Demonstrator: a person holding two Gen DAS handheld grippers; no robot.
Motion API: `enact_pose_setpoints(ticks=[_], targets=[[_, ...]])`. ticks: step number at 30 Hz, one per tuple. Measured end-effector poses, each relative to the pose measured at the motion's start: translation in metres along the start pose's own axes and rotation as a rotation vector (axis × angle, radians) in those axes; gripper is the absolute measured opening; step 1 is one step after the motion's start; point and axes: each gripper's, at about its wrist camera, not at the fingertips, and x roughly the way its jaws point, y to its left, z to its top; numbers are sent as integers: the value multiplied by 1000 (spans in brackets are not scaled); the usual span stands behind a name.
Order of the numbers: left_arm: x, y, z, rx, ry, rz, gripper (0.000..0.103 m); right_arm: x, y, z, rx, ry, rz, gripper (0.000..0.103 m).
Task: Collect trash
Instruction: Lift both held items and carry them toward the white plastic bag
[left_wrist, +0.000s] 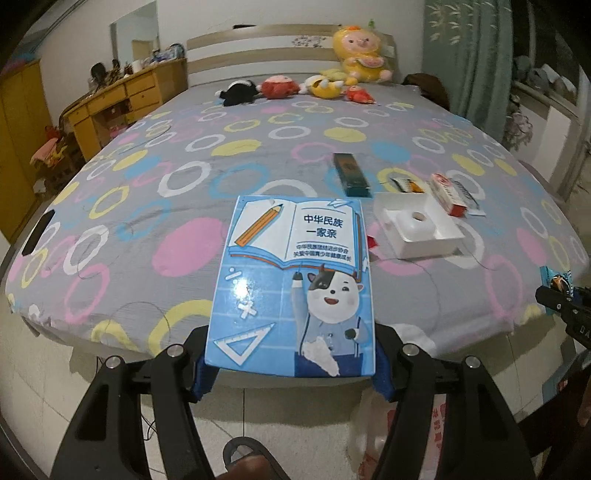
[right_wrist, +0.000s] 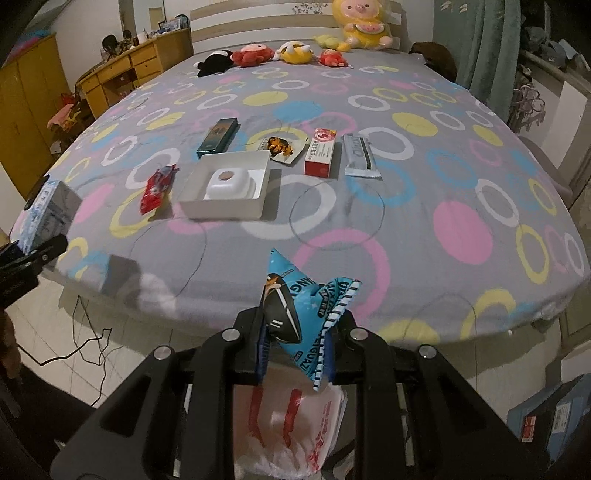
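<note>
My left gripper (left_wrist: 291, 369) is shut on a blue carton (left_wrist: 291, 280) printed with a cartoon cow, held over the foot of the bed. In the right wrist view, the right gripper (right_wrist: 295, 354) is shut on a crumpled blue snack packet (right_wrist: 291, 317). Below it on the floor is a white plastic bag (right_wrist: 291, 424) with red print. Lying on the bed are a red wrapper (right_wrist: 157, 188), a white tray box (right_wrist: 207, 210), a dark green box (right_wrist: 218, 134), a torn orange wrapper (right_wrist: 282, 147), a red-and-white box (right_wrist: 321, 151) and a silver wrapper (right_wrist: 360, 157).
Plush toys (right_wrist: 255, 53) line the headboard. A wooden desk (left_wrist: 125, 99) stands left of the bed and a green curtain (right_wrist: 484, 48) right. A black cable (right_wrist: 88, 339) trails on the tiled floor. A blue box (right_wrist: 554, 417) sits at lower right. A black phone (left_wrist: 37, 232) lies on the bed's left edge.
</note>
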Motion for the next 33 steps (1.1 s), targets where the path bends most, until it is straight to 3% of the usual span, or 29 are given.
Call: enact_pose_setpoints(ticks=[10, 21, 29, 33], targets=[[-4, -49, -34, 120, 16, -58, 63, -25, 8, -38, 18, 5, 12, 22], [-8, -75, -57, 178, 17, -75, 63, -36, 8, -67, 9, 14, 5, 22], [-8, -105, -90, 281, 77, -128, 63, -26, 4, -98, 12, 63, 1, 22], [1, -117, -105, 308, 148, -167, 63, -14, 1, -112, 10, 100, 4, 22]])
